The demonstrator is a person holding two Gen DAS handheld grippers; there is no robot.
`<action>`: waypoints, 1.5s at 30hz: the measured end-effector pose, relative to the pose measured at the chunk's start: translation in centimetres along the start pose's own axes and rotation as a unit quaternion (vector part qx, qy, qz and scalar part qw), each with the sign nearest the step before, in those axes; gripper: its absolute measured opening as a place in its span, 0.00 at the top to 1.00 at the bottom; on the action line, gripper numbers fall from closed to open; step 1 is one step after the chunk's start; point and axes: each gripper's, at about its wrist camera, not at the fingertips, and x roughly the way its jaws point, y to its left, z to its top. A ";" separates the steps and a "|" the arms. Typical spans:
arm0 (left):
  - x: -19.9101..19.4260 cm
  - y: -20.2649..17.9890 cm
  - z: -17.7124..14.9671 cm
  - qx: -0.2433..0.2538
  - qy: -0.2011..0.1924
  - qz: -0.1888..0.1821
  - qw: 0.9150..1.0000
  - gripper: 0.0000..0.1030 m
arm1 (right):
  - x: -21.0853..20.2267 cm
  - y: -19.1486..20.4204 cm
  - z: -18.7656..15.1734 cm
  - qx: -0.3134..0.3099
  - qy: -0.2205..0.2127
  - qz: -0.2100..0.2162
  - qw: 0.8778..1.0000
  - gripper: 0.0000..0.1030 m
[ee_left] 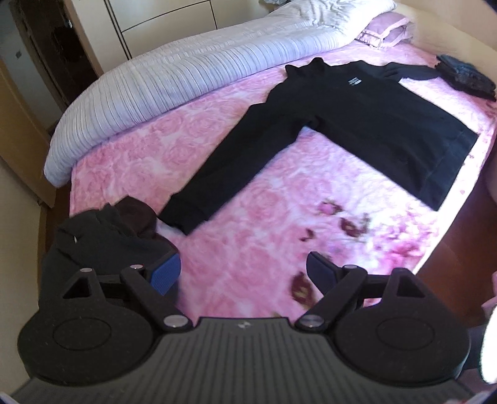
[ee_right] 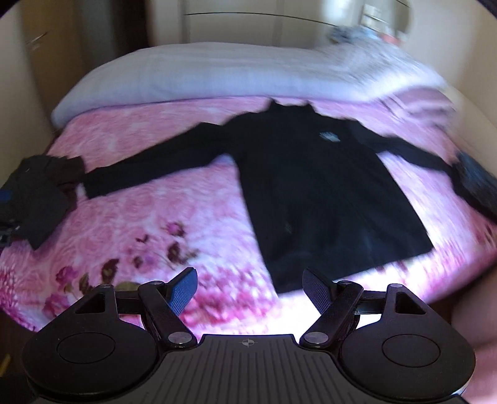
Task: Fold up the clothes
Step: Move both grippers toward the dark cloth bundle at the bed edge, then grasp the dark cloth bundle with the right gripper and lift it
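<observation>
right wrist view smeared throughout: the rolled duvet [ee_right: 217,74] at the far side of the bed reads as a pale band, no texture legible. chest logo [ee_right: 329,136] on the black jacket [ee_right: 326,202] too blurred to read; in the left wrist view it is sharper but too small. far sleeve end runs under or against a dark bundle [ee_right: 475,183], cuff not visible. dark pile of clothes [ee_left: 102,236] partly hidden behind a finger of the left gripper [ee_left: 243,275], item count unclear. small heap [ee_left: 273,2] beyond the duvet cut by the top edge.
</observation>
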 end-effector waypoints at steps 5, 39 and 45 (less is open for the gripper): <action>5.7 2.3 0.9 0.040 0.010 0.019 0.999 0.17 | 5.8 4.4 4.7 -0.132 -0.022 0.045 0.990 0.25; 13.4 14.1 -2.5 -0.061 0.033 0.130 0.989 0.17 | 39.9 32.0 9.7 -0.570 -0.101 0.216 0.786 0.90; 14.4 13.3 -0.2 -0.059 0.027 0.119 0.991 0.17 | 36.7 29.7 14.3 -0.486 -0.138 0.255 0.824 0.91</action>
